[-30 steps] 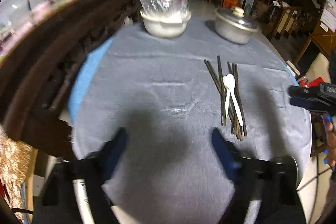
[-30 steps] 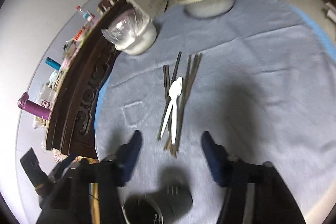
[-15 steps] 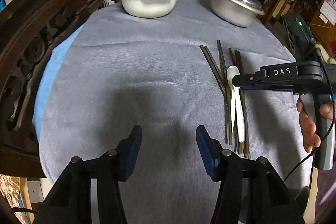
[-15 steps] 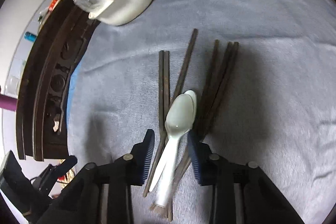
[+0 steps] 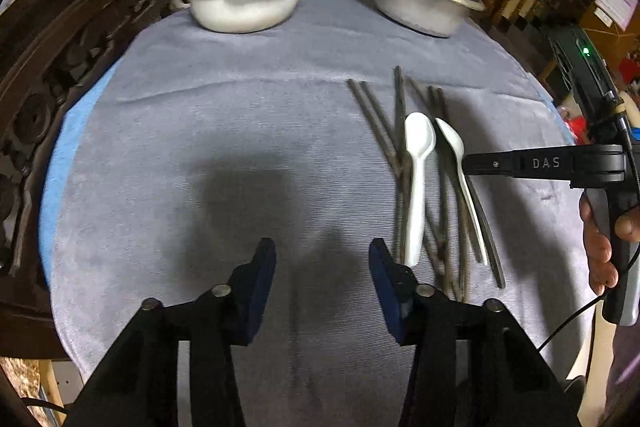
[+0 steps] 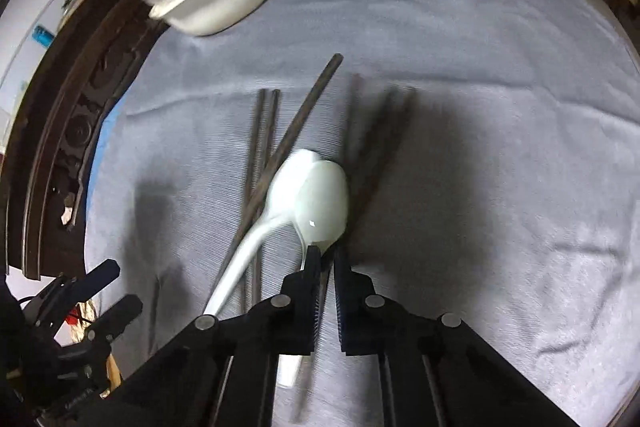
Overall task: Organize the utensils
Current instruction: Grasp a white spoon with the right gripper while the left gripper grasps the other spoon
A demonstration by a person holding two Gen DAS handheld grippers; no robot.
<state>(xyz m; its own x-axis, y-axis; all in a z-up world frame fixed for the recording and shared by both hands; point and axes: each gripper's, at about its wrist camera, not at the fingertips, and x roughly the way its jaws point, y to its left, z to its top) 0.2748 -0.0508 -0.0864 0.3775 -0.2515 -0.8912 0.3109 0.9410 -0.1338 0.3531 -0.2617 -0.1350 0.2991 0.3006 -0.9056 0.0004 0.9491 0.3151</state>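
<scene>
Several dark chopsticks (image 5: 394,131) lie in a loose bundle on the grey cloth (image 5: 200,147), with two white spoons on top. My right gripper (image 6: 327,257) is shut on the neck of the right spoon (image 6: 320,199), just below its bowl; from the left wrist view its tip (image 5: 466,163) meets that spoon (image 5: 452,143) from the right. The other spoon (image 5: 418,163) lies free beside it. My left gripper (image 5: 322,263) hovers low over bare cloth just left of the bundle. Its jaws are closing with nothing between them.
A white pot wrapped in plastic film (image 5: 240,3) and a lidded metal pot (image 5: 424,3) stand at the far side of the round table. Dark carved wooden furniture (image 5: 60,39) runs along the left. A person's hand (image 5: 600,239) holds the right gripper's handle.
Both grippers have come down towards the table. The right one moved onto the spoons and shut on one. The left one's jaws have narrowed.
</scene>
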